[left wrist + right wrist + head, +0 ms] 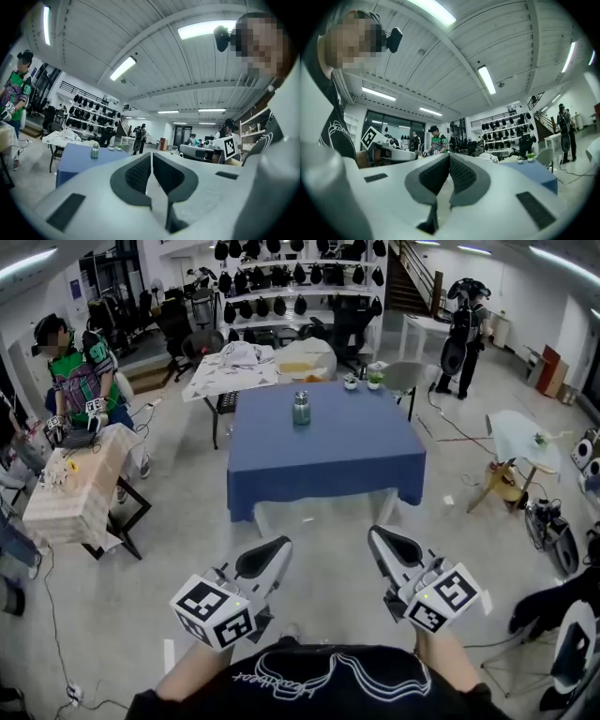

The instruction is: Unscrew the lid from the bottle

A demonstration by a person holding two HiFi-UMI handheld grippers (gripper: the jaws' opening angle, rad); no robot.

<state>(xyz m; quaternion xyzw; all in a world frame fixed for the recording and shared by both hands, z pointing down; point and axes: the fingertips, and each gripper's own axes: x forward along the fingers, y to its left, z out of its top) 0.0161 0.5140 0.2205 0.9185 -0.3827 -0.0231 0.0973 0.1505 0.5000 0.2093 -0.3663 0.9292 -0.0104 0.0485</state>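
A small green metal bottle with a silver screw lid [301, 409] is standing upright on the far half of the blue-clothed square bench [328, 460], well apart from both tongs and away from every edge. Two small potted plants [363, 381] are sitting at the bench's far edge, right of the bottle and apart from it. The left tongs [278, 545] and the right tongs [378, 535] are hovering side by side over bare grey floor, each pressing its jaws together on nothing. That open floor is lying between them and the bench's near edge, where the blue cloth is hanging down. A white-draped bench with crumpled cloth [234, 367] is crowding the far left corner, and a grey chair [403, 379] is standing off the far right corner. A wood-patterned bench [80, 488] with a person in a green top [82, 381] is bordering the left side, and a round white table [525, 439] is bordering the right, with thin cables trailing over the floor there.
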